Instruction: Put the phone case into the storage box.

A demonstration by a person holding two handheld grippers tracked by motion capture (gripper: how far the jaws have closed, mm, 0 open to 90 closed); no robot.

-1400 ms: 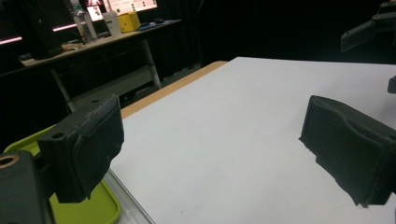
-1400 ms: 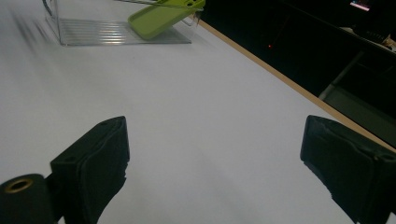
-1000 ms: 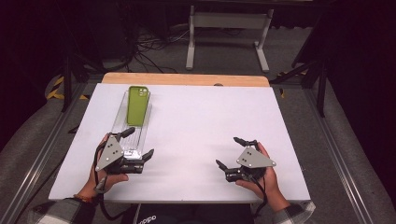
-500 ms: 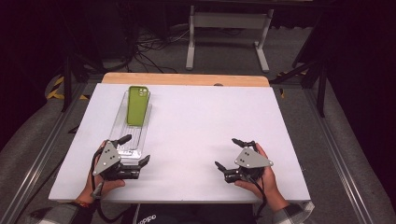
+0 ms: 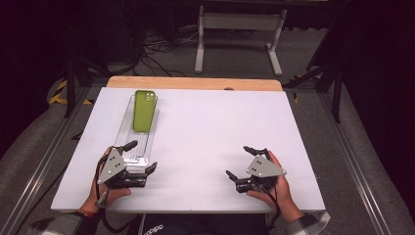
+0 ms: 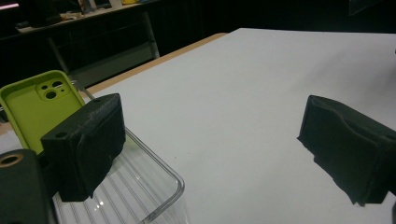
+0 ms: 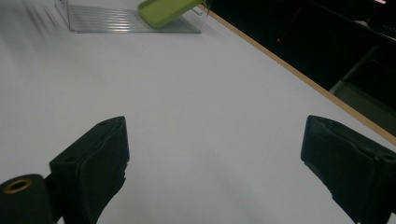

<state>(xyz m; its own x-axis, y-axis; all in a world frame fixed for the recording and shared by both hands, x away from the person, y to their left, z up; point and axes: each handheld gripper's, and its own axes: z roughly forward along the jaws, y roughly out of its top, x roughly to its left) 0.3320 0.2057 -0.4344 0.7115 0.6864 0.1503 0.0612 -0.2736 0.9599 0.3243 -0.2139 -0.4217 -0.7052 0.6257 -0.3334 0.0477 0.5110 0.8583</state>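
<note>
Green phone case (image 5: 144, 110) leans in the far end of a clear tray (image 5: 128, 147) on the white tabletop (image 5: 210, 132). At the tray's near end sits the left gripper (image 5: 138, 157), jaws released. Right gripper (image 5: 242, 162) rests well apart, jaws likewise spread.

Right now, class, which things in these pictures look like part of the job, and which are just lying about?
Likely part of the job:
- green phone case, lying in the tray
- clear ridged tray
- left claw, open beside the tray
- right claw, open

Just lying about:
- white stand and cables on the floor beyond the table
</note>
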